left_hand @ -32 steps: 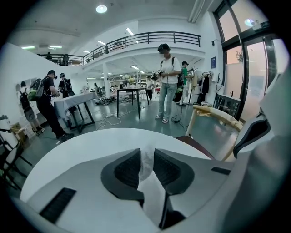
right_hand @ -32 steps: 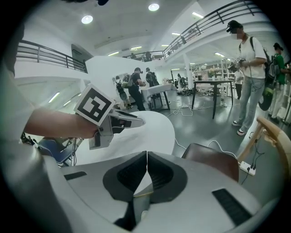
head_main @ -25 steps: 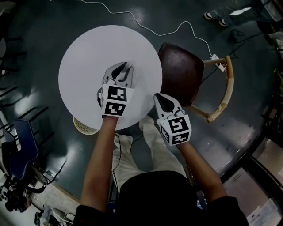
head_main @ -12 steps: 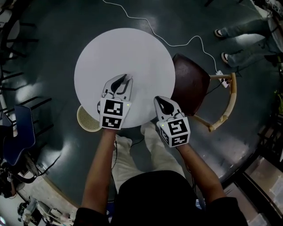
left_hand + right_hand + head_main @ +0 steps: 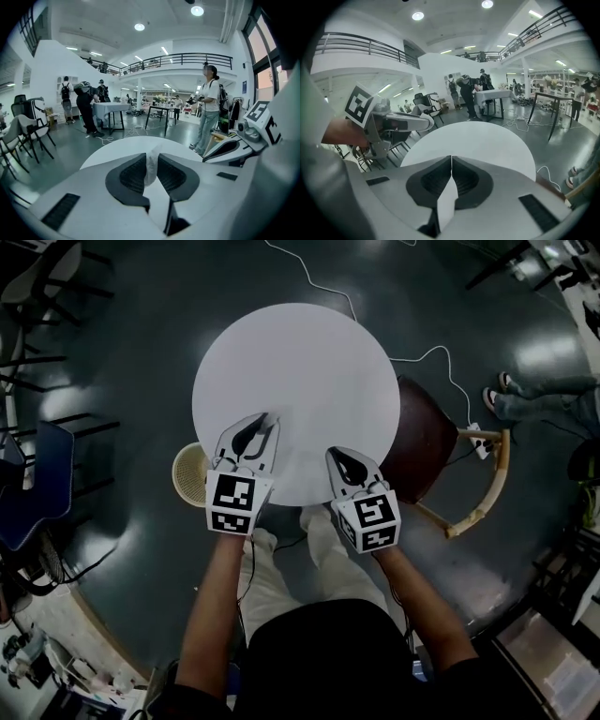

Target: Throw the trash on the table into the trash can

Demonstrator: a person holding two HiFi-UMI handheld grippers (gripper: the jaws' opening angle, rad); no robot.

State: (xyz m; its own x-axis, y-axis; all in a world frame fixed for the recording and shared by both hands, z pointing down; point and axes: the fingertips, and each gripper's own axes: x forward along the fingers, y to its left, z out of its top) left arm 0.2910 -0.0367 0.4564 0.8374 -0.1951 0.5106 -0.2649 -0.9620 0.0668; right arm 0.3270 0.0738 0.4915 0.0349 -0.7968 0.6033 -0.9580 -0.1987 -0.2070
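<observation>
A small scrap of white tissue (image 5: 151,168) is pinched between the dark pads of my left gripper (image 5: 151,157). In the head view that left gripper (image 5: 264,420) hangs over the near-left edge of the round white table (image 5: 296,362), whose top is bare. A round beige trash can (image 5: 187,474) stands on the floor just left of it, partly under the table's edge. My right gripper (image 5: 337,457) is shut with nothing in it, at the table's near edge; its pads (image 5: 440,176) meet in the right gripper view.
A brown chair (image 5: 422,442) with a pale wooden frame stands at the table's right. A white cable (image 5: 319,287) runs over the dark floor beyond. A blue chair (image 5: 28,488) is at far left, and a bystander's legs (image 5: 548,397) at far right.
Both grippers have drawn back from over the table toward its near edge. The left one, still holding the tissue, now sits closer to the trash can.
</observation>
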